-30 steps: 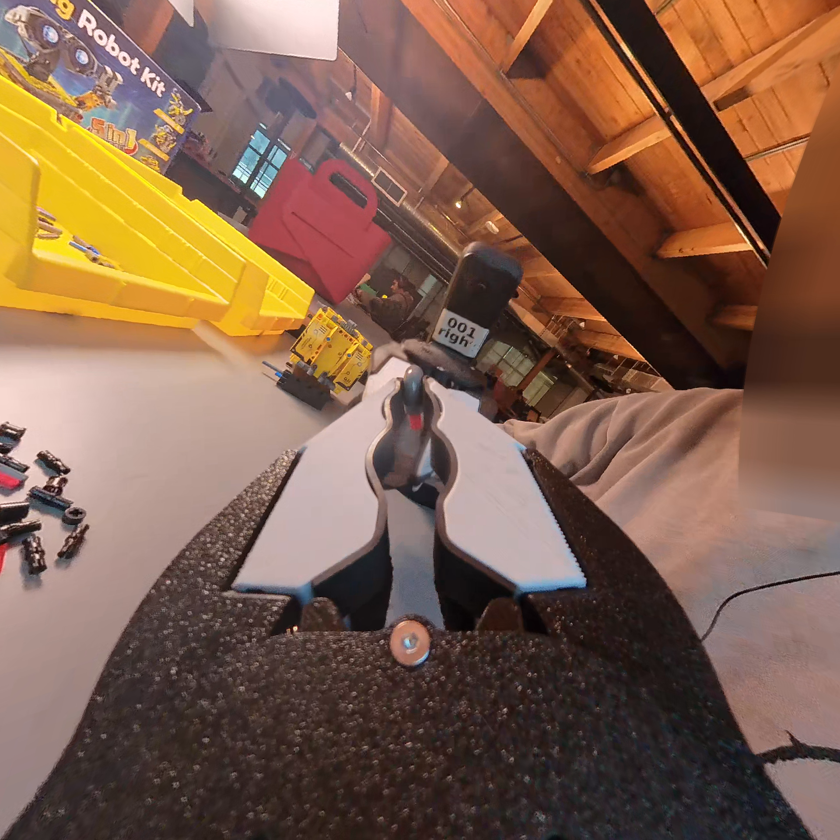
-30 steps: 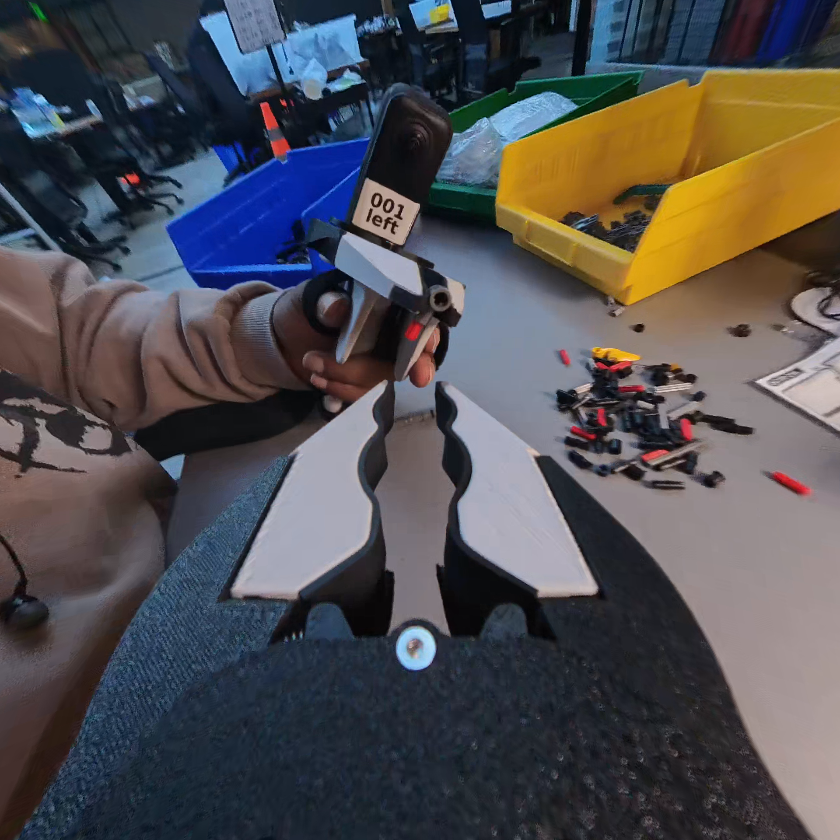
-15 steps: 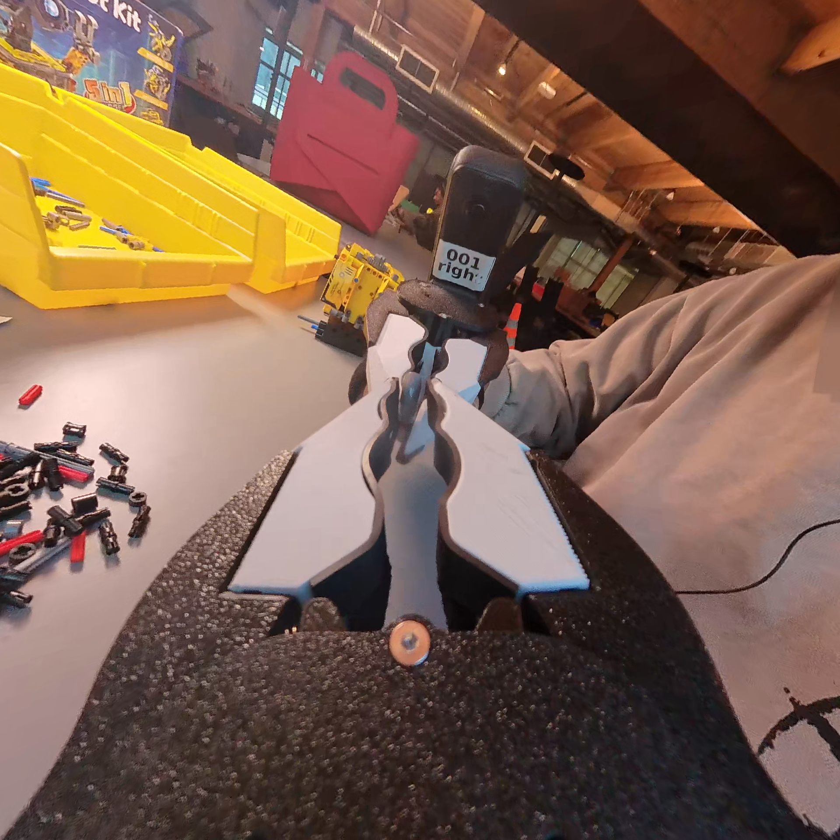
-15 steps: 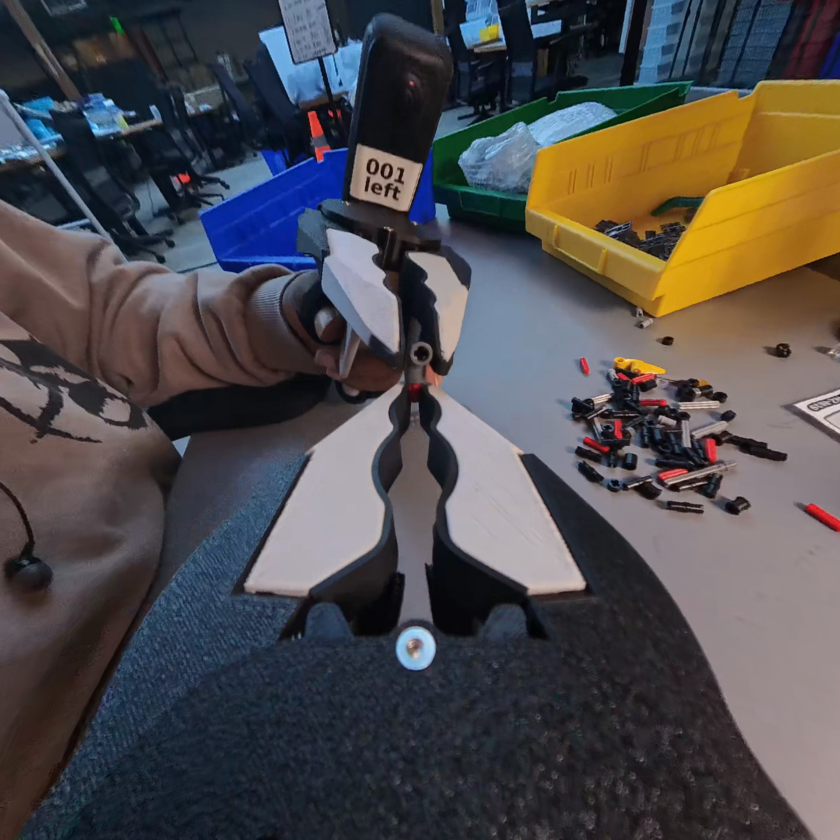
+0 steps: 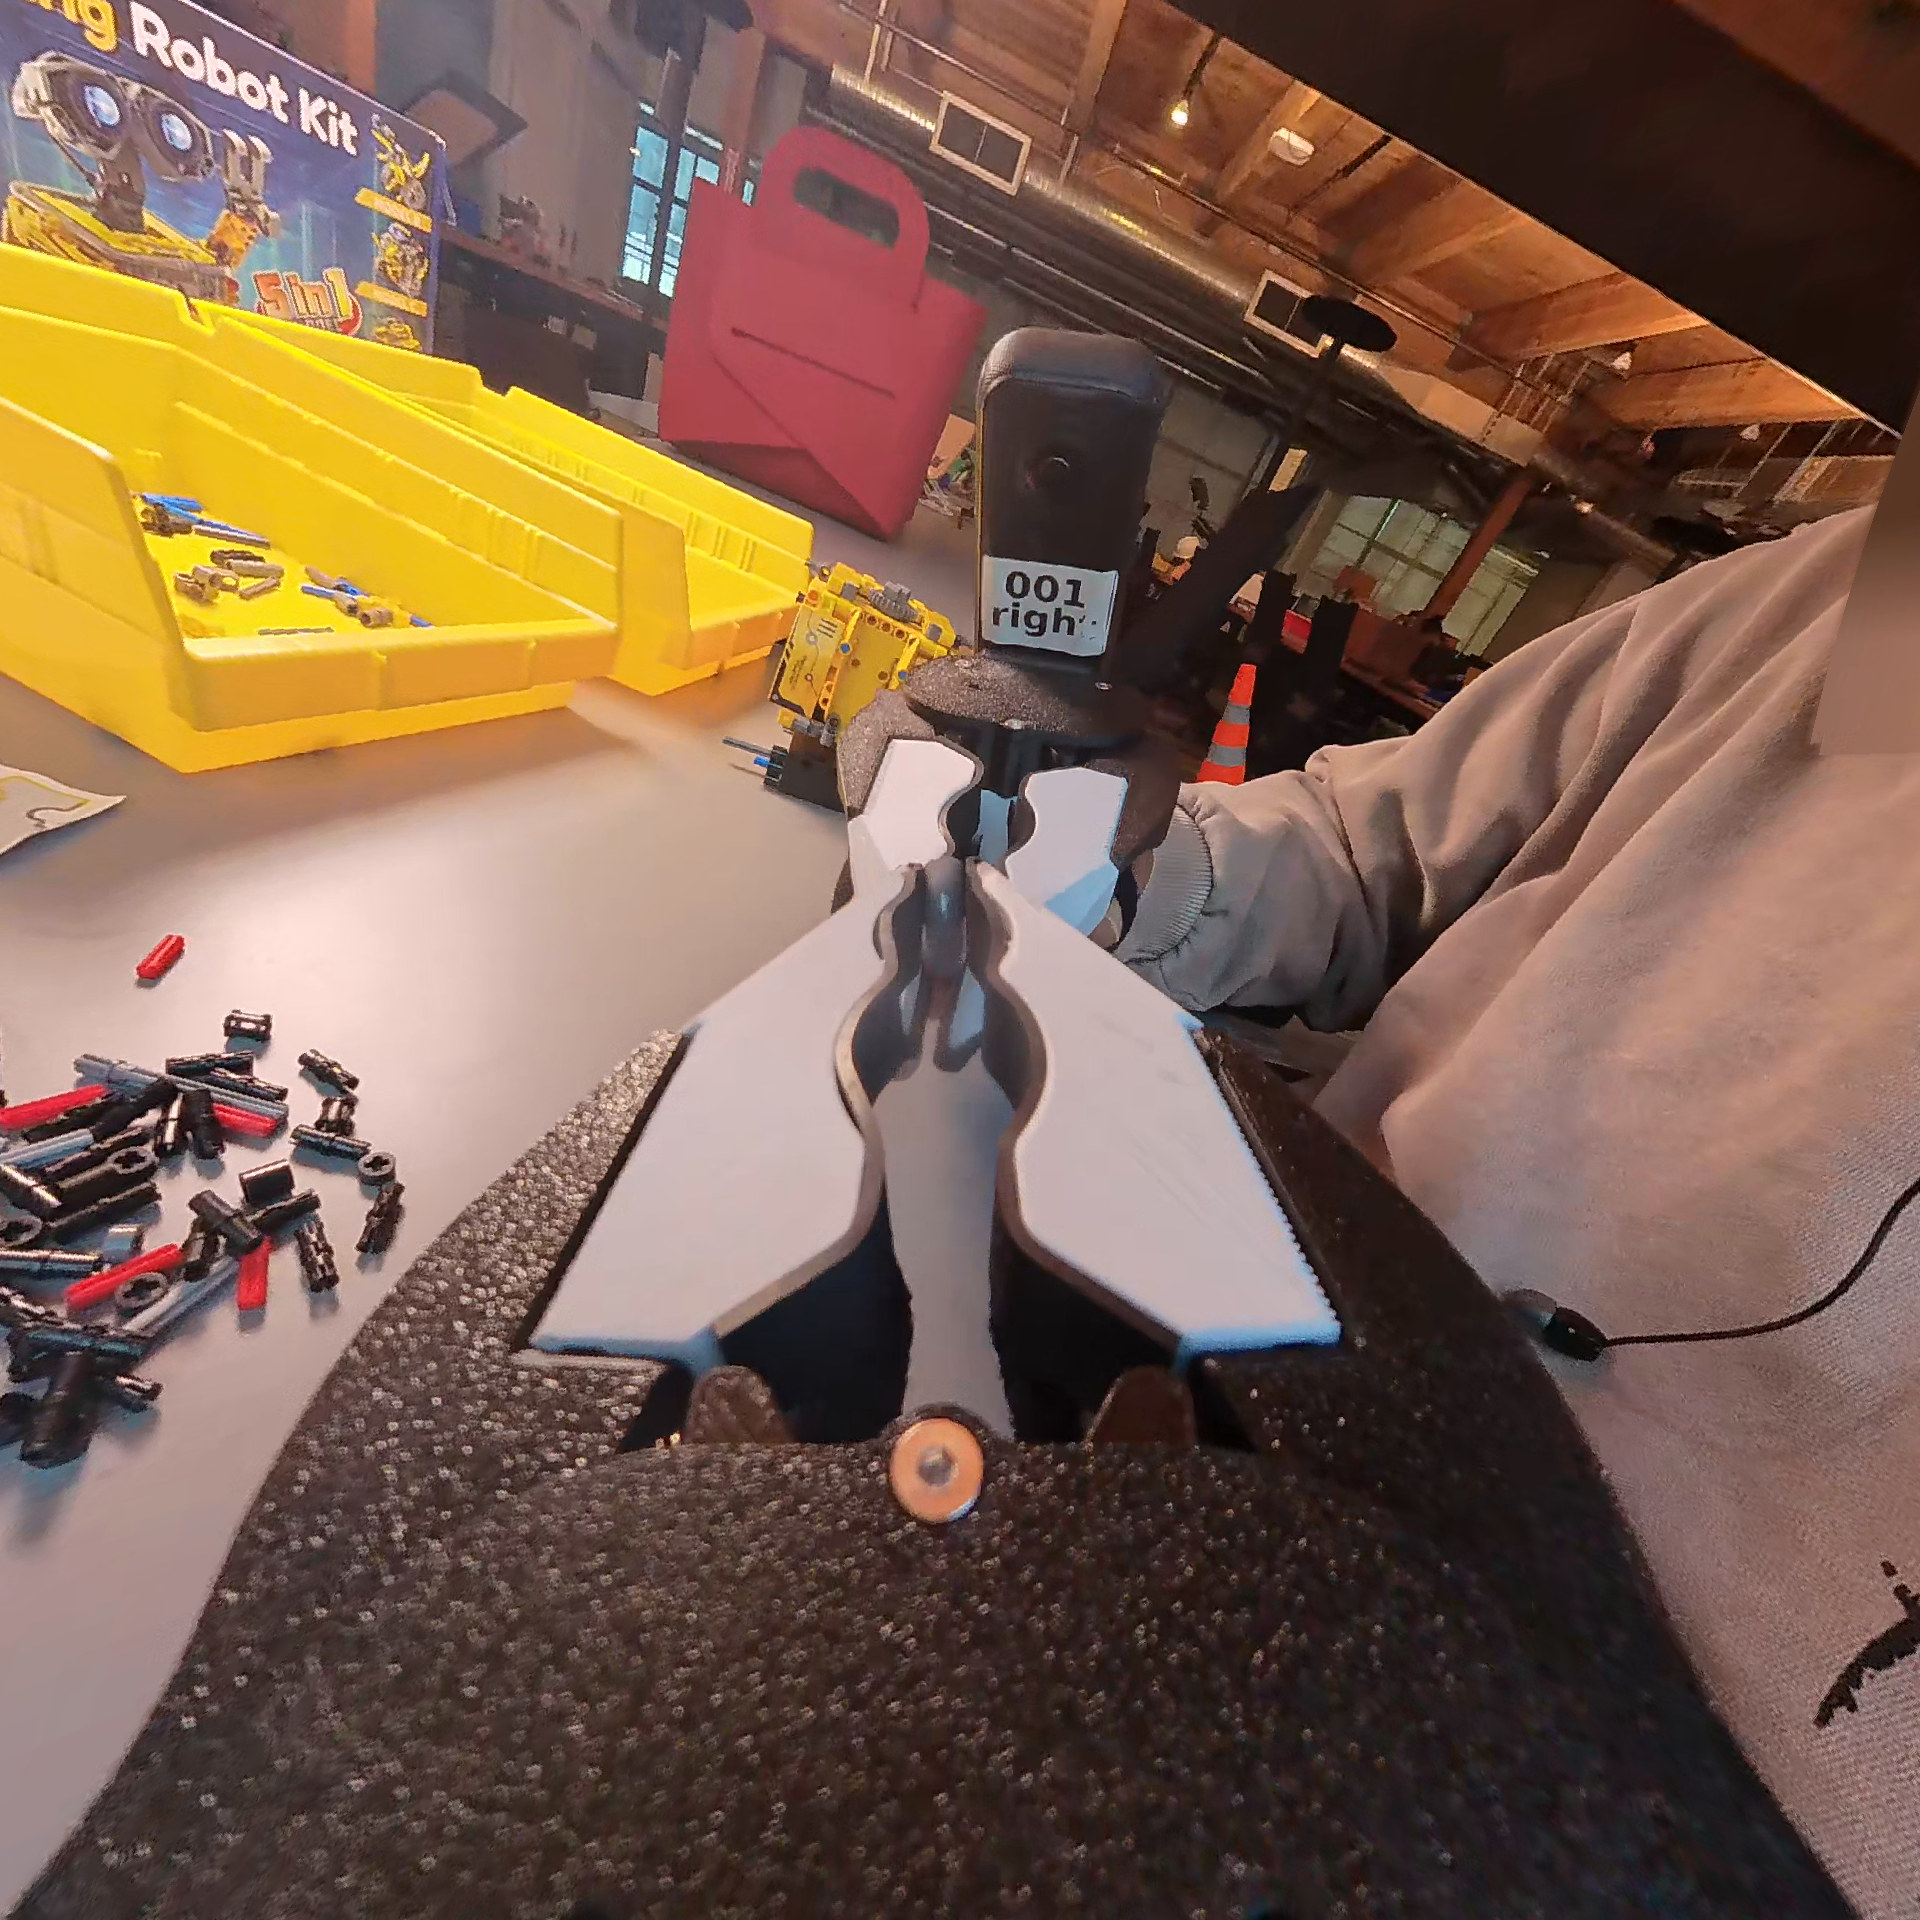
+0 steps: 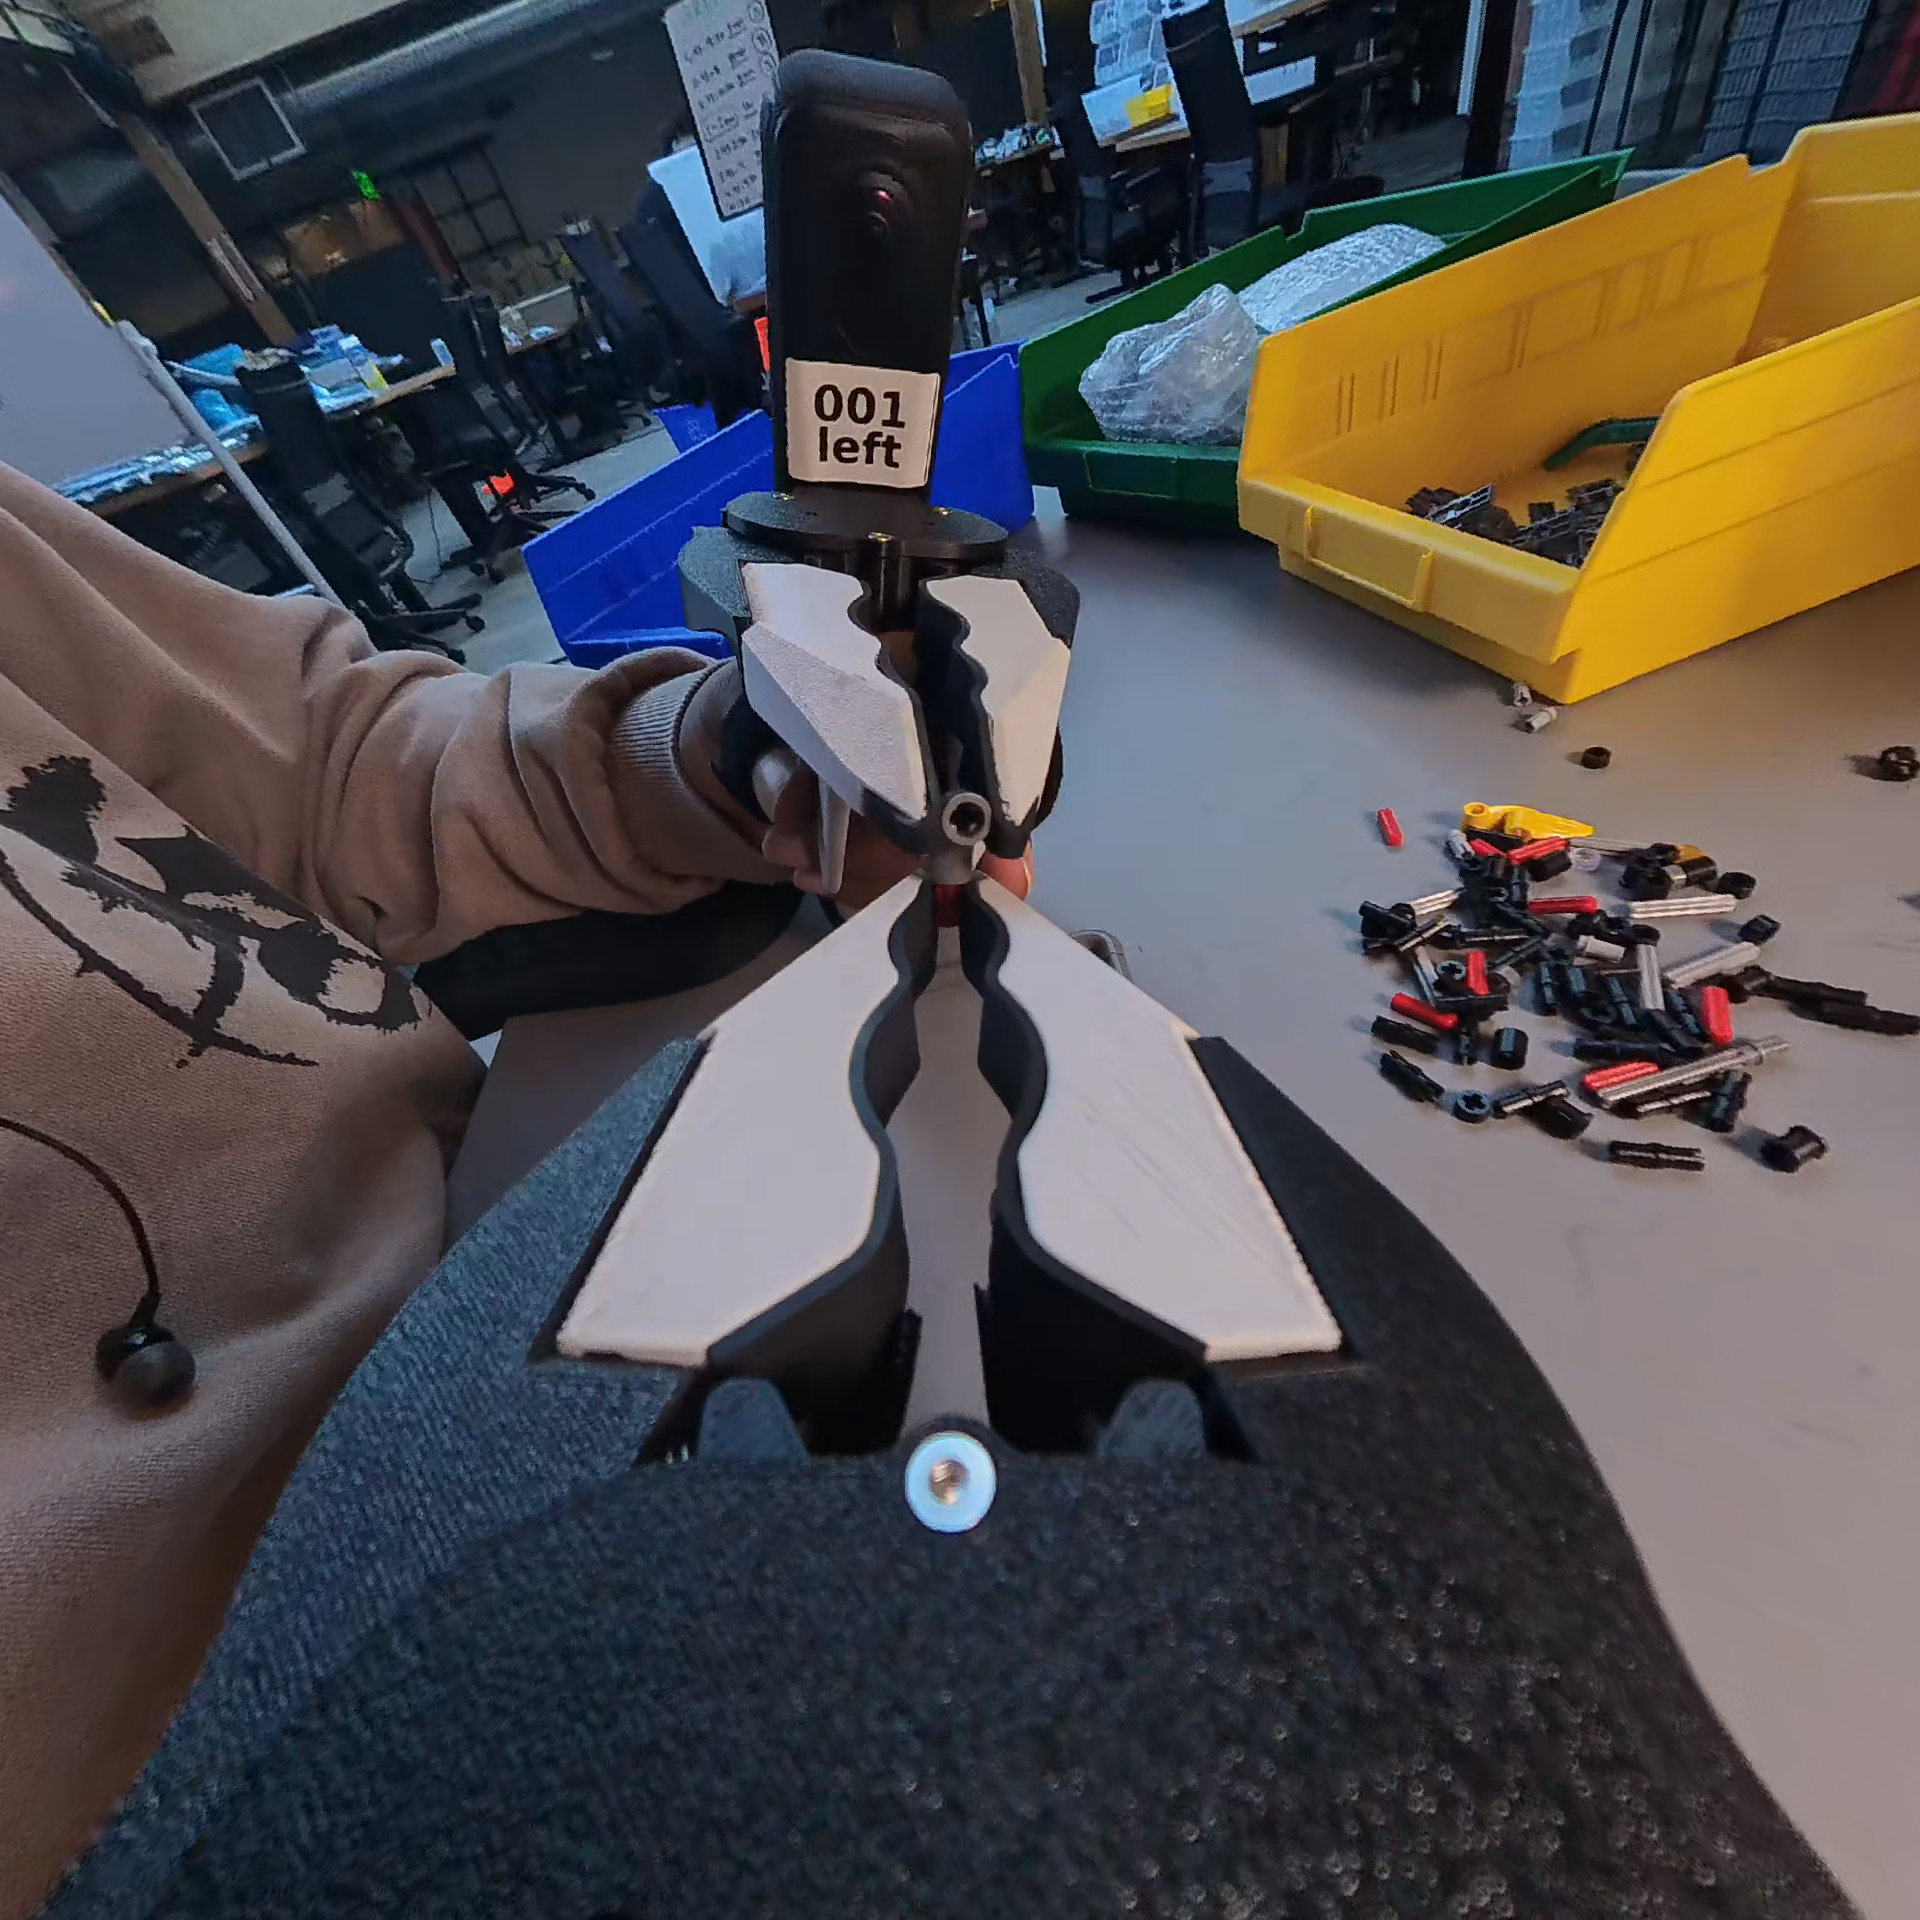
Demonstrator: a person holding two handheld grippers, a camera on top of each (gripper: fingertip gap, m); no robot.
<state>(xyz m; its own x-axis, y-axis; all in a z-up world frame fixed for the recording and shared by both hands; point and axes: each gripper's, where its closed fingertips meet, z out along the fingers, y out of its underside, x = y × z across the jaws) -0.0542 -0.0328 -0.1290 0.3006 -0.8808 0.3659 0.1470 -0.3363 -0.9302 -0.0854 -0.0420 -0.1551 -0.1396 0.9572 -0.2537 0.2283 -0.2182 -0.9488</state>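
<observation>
My left gripper (image 5: 945,883) is shut on a small grey connector piece (image 5: 943,935) and holds it above the grey table (image 5: 468,935). My right gripper (image 6: 940,896) faces it tip to tip, with its jaws closed on a red pin (image 6: 945,906) that sticks out under the grey piece (image 6: 963,818). The left gripper (image 6: 961,836) shows straight ahead in the right wrist view, held by a hand in a beige sleeve. The right gripper (image 5: 982,847) shows just beyond my left fingertips in the left wrist view.
A pile of small black, red and grey parts (image 6: 1579,987) lies on the table, also in the left wrist view (image 5: 156,1174). Yellow bins (image 5: 416,623) (image 6: 1558,468), a green bin (image 6: 1143,457), a blue bin (image 6: 623,551), a yellow model (image 5: 852,644) and a red bag (image 5: 810,343) stand farther back. Only a small space, under 4 cm, lies between the two pairs of fingers.
My right gripper was open one second ago and has closed on the red pin. The two grippers came together tip to tip, and the left one levelled out from pointing upward.
</observation>
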